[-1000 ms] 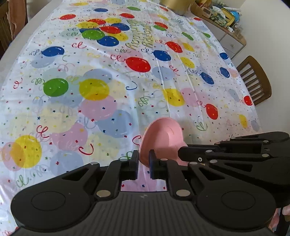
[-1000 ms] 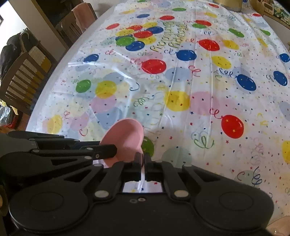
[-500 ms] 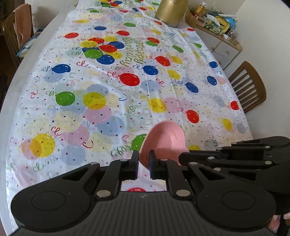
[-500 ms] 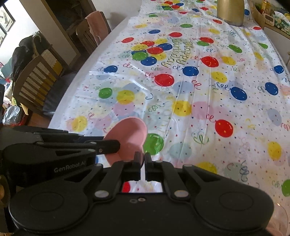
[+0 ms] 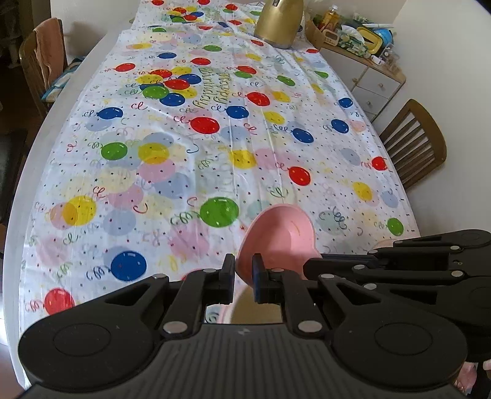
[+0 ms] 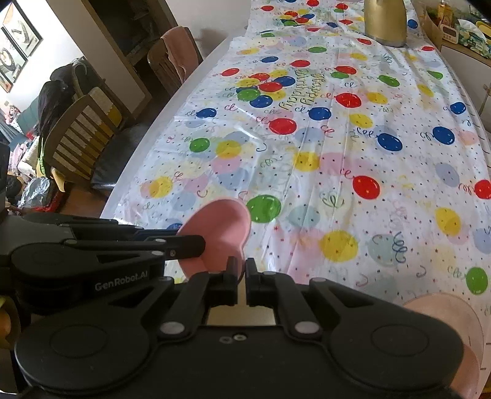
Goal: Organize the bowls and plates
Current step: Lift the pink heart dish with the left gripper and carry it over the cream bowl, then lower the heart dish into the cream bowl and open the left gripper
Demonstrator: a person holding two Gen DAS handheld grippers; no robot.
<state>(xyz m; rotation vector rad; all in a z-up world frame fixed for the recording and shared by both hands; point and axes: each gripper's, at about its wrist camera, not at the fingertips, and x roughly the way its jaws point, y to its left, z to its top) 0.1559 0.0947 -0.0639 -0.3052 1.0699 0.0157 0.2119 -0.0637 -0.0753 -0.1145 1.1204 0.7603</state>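
A pink heart-shaped bowl (image 5: 279, 236) is held up above the balloon tablecloth (image 5: 196, 159), tilted on edge. My left gripper (image 5: 244, 276) is shut on its near rim. My right gripper (image 6: 241, 273) is shut on the same bowl (image 6: 214, 233) from the other side, and its arm shows at the right of the left wrist view. A second pink dish (image 6: 445, 313) lies at the lower right of the right wrist view, partly hidden by the gripper body.
A gold kettle (image 5: 279, 21) stands at the table's far end. A cluttered white cabinet (image 5: 365, 70) is at the far right. Wooden chairs stand at the right (image 5: 414, 141) and along the left side (image 6: 83, 135).
Both grippers have risen and drawn back with the bowl, so more of the table and its far end shows. The grip on the bowl is unchanged.
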